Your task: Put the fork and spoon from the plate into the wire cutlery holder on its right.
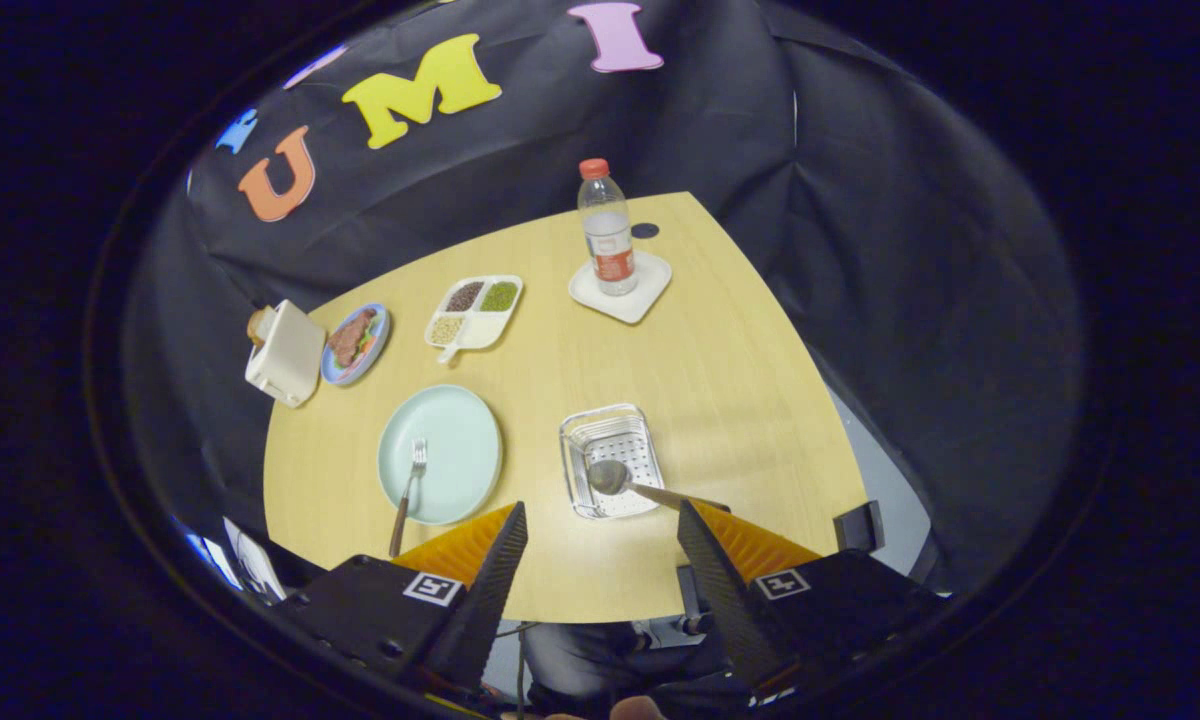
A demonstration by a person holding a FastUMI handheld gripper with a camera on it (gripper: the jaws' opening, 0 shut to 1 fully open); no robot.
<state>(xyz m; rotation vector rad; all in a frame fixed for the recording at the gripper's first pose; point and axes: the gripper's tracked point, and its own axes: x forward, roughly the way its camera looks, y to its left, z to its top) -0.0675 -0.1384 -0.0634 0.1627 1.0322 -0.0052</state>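
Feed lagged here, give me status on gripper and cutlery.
Gripper open, holding nothing. Spoon in wire holder. Fork on plate. Path unobstructed.

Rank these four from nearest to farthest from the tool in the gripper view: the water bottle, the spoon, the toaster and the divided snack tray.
The open tool holds nothing.
1. Spoon: just ahead of the fingers, in the wire cutlery holder.
2. Divided snack tray: mid-table, beyond the plate.
3. Toaster: at the table's far left edge.
4. Water bottle: at the back, on a coaster.
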